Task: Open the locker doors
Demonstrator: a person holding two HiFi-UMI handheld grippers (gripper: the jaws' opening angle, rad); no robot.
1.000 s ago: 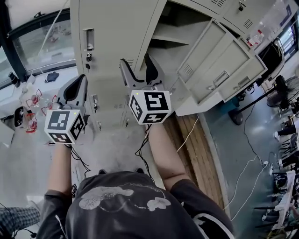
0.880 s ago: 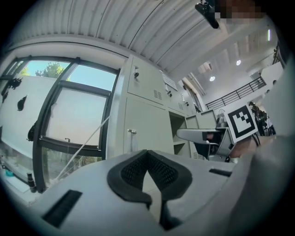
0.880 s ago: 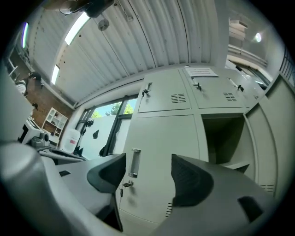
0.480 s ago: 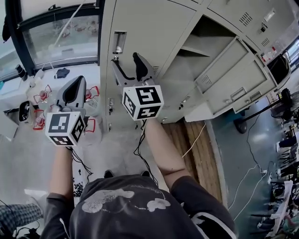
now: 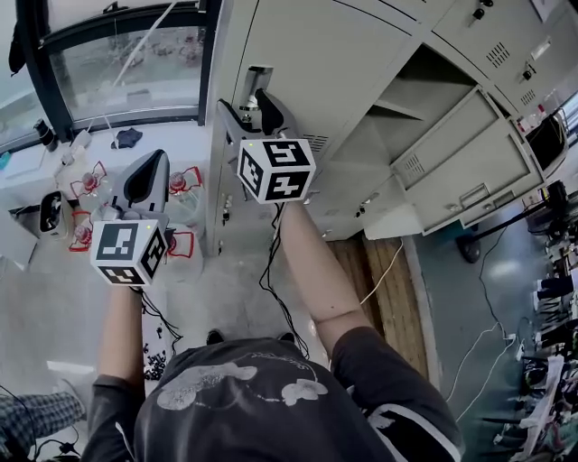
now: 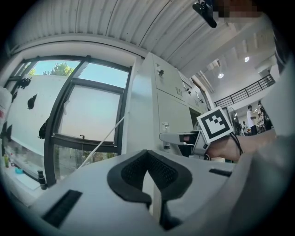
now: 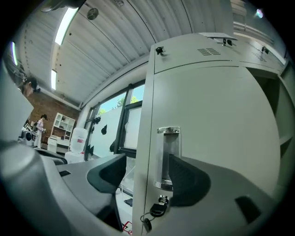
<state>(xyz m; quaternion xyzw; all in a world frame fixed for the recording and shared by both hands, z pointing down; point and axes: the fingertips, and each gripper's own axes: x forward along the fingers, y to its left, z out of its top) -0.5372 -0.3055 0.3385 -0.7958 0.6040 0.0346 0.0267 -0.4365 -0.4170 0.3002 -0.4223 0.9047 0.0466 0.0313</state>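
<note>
Grey locker bank (image 5: 452,27) fills the upper centre and right of the head view. Doors (image 5: 470,167) at right hang open; the left door (image 7: 216,115) is shut. Right tongs (image 7: 146,177) wide, straddling that door's edge at its recessed chrome handle (image 7: 168,156), gripping nothing. Left tongs (image 5: 147,176) closed, lower left, clear of the locker. Key (image 7: 158,209) in the lock under the handle.

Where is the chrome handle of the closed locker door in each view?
Head view: chrome handle upper centre, ahead of the right gripper.
Left gripper view: handle small, right of centre.
Right gripper view: handle at centre.
Shared landmark: the window, left of the handle.
</note>
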